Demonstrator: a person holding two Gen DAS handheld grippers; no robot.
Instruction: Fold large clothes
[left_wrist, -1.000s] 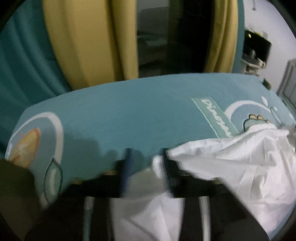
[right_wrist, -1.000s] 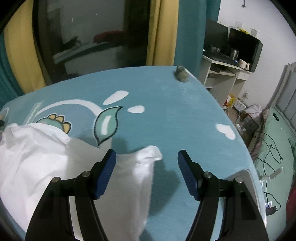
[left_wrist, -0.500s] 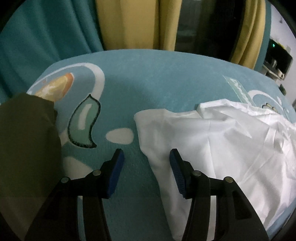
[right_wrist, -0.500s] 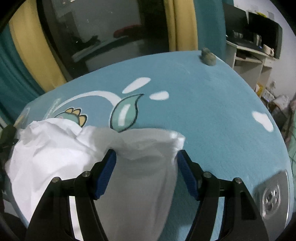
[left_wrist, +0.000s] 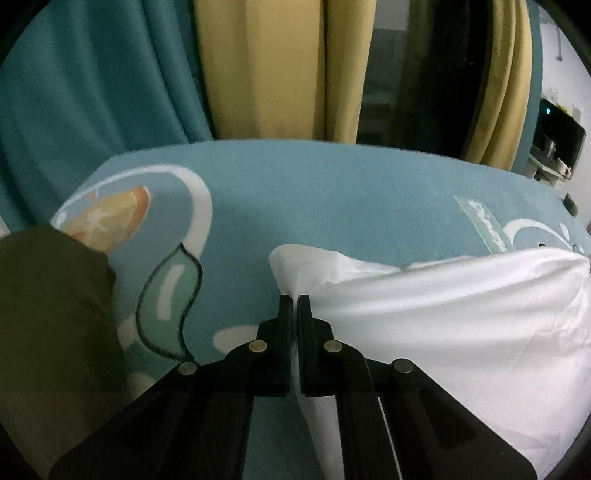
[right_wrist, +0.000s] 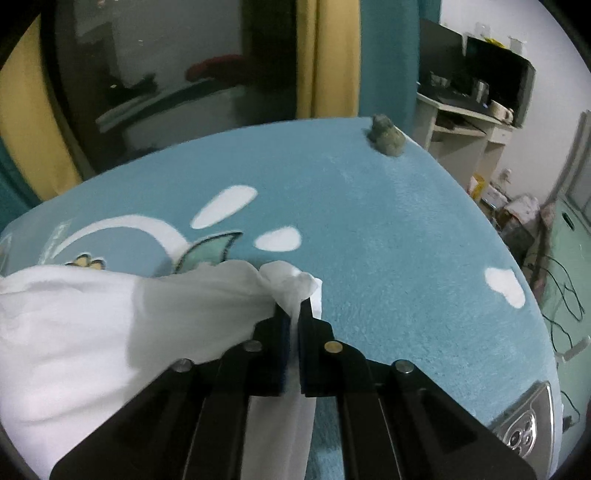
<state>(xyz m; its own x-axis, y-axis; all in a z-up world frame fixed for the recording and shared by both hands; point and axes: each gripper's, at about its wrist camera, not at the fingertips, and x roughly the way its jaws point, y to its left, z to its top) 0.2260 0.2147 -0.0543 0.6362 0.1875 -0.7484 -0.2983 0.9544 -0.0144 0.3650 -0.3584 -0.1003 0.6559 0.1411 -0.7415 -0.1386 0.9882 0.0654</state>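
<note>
Garment: white garment (left_wrist: 461, 317), thin smooth cloth, type not clear; lies bunched on a teal dinosaur-print blanket (left_wrist: 332, 192), spread between the two grippers, nearer the front edge than the far one.
Progress: early, by my reading. No tidy fold or squared edge shows; cloth is rumpled and slack in the middle. Both ends are taken up, so the pick-up is done; lifting, flattening and all folds look left to do.
Left end: left gripper (left_wrist: 294, 300) has its jaws pressed together on the garment's left corner. Cloth runs between the fingers and a small rounded flap pokes out past the tips; the rest stretches off to the right.
Right end: right gripper (right_wrist: 291, 306) likewise clamped tight, a twisted bunch of white garment (right_wrist: 110, 325) pinched between the jaws, a crumpled tuft standing above the tips and a strip hanging down below them.
Blanket: white splash shapes, leaf outlines, a lettered label partly hidden by the cloth.
Near left: dark olive sleeve (left_wrist: 51, 325), at the frame's left edge, apart from the garment.
Far corner: small grey lump (right_wrist: 386, 138), well apart from the cloth; cannot tell what.
Near right: phone (right_wrist: 528, 435) by the blanket's edge.
Behind: teal and yellow curtains (left_wrist: 258, 66), dark window, desk with clutter.
</note>
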